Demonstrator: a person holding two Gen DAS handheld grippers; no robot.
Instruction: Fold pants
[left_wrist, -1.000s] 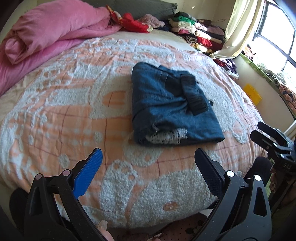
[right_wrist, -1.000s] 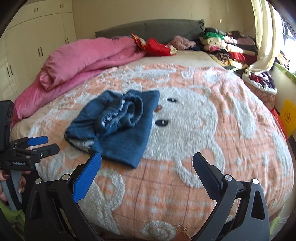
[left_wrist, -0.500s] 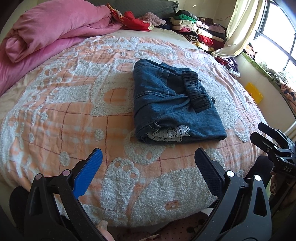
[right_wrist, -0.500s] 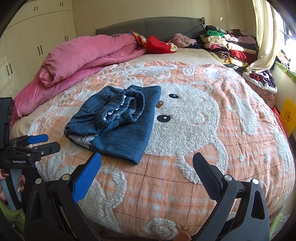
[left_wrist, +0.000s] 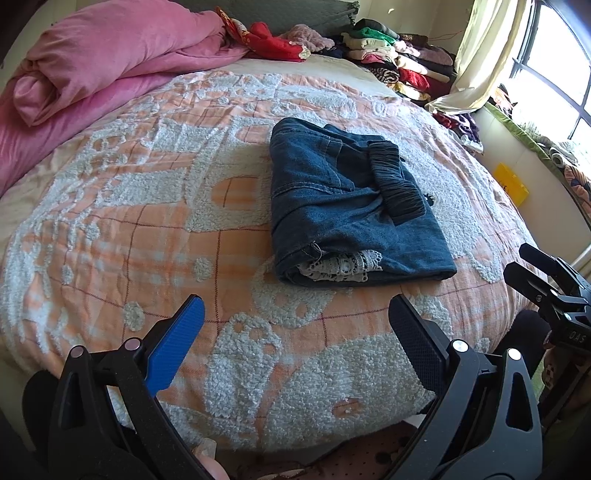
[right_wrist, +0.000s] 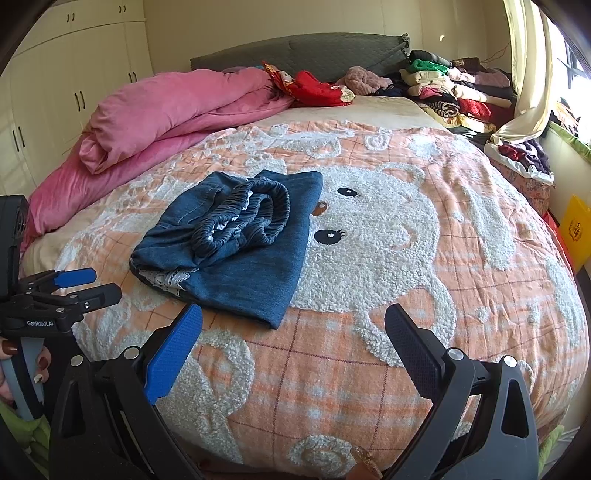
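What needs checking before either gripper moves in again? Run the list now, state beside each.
1. Left gripper open and holding nothing: ok.
2. Right gripper open and holding nothing: ok.
3. Both grippers clear of the jeans: ok, they hang over the near edge of the bed.
4. Jeans folded into one bundle on the blanket: ok.
5. Fold tidy: not ok, the elastic waistband sits bunched on top and lace trim pokes out of the near edge.
6. Layers underneath lying flat: cannot tell, hidden.
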